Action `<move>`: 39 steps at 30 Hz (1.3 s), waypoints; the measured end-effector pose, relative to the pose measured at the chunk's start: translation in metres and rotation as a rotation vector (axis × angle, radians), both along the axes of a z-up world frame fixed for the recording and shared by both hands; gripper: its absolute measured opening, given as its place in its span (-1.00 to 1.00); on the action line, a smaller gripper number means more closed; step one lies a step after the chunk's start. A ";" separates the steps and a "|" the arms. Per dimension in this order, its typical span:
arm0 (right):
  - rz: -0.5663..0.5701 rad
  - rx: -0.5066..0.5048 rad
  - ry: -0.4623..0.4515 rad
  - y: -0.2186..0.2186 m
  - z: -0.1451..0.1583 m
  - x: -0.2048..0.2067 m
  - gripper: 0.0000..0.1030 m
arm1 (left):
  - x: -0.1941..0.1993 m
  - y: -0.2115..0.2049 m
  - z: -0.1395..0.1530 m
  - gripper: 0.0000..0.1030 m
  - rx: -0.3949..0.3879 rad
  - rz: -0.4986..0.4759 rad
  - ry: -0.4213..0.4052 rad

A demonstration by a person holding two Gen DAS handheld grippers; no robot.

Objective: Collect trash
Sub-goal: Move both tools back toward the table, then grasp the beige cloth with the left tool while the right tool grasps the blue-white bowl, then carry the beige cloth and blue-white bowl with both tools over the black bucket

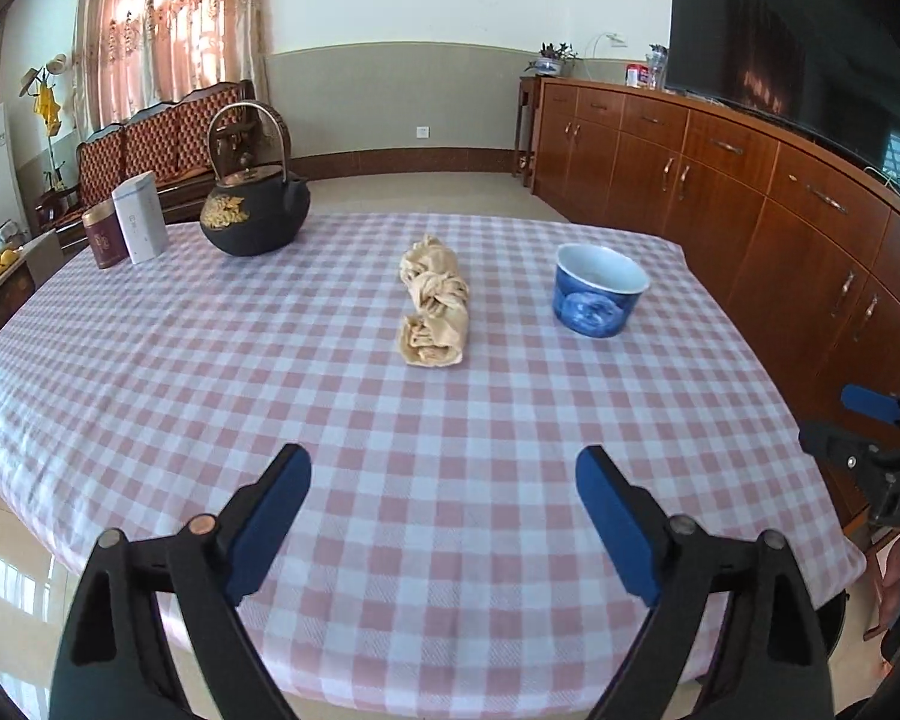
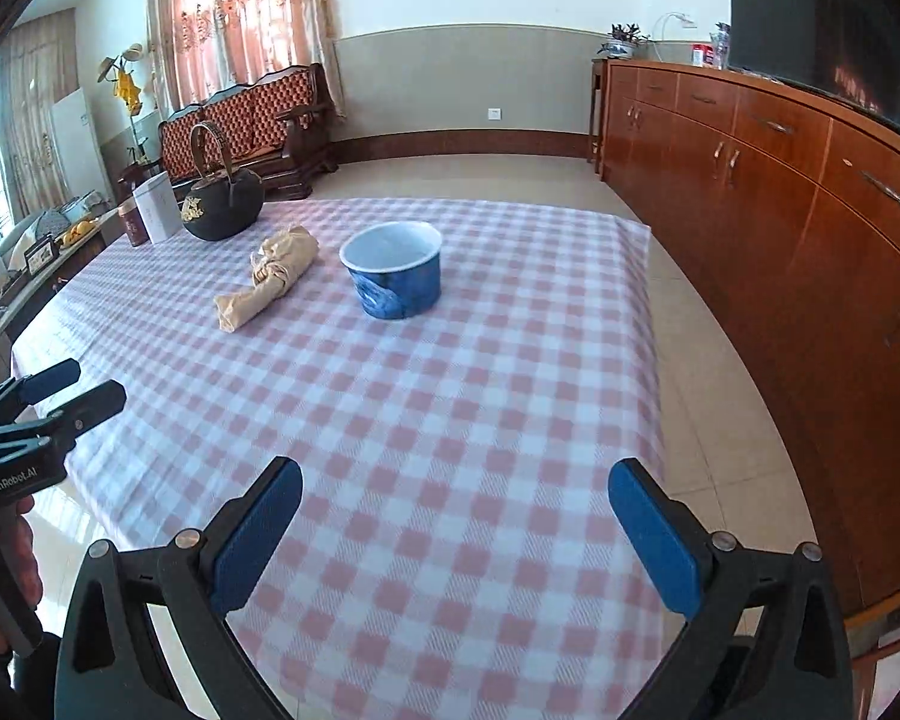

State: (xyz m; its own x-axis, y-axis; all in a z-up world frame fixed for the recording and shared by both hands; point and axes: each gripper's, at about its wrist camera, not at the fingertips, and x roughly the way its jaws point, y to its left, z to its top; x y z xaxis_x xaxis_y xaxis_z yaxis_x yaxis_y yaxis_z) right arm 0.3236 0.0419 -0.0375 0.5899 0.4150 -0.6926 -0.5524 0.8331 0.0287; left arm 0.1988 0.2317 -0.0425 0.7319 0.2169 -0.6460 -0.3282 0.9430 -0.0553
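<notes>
Left wrist view: pink-checked table (image 1: 450, 480), wooden sideboard (image 1: 720, 180) beside, both grippers' jaws apart, empty.

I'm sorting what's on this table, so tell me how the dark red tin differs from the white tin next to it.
The dark red tin is shorter and looks round, with a gold rim; the white tin stands taller, with flat angled sides and faint markings. The red one sits nearer the table edge; the white one is closer to the black iron teapot. Both stand upright, closed, side by side on the checked tablecloth.
</notes>
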 end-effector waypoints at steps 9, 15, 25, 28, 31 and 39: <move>0.105 -0.033 0.036 0.081 -0.027 0.078 0.72 | 0.078 0.043 -0.019 0.65 -0.033 -0.012 0.015; 0.124 -0.033 0.079 0.109 -0.052 0.128 0.70 | 0.127 0.058 -0.036 0.49 -0.089 -0.025 0.074; 0.133 -0.010 0.070 0.140 -0.040 0.176 0.55 | 0.182 0.061 -0.040 0.38 -0.076 -0.038 0.168; 0.147 -0.018 0.056 0.141 -0.042 0.174 0.50 | 0.185 0.059 -0.045 0.20 -0.057 -0.053 0.189; 0.153 -0.024 0.043 0.138 -0.042 0.170 0.49 | 0.182 0.057 -0.039 -0.30 -0.055 -0.056 0.175; 0.119 -0.001 0.009 0.100 -0.031 0.148 0.49 | 0.142 0.040 -0.021 -0.35 -0.024 -0.079 0.098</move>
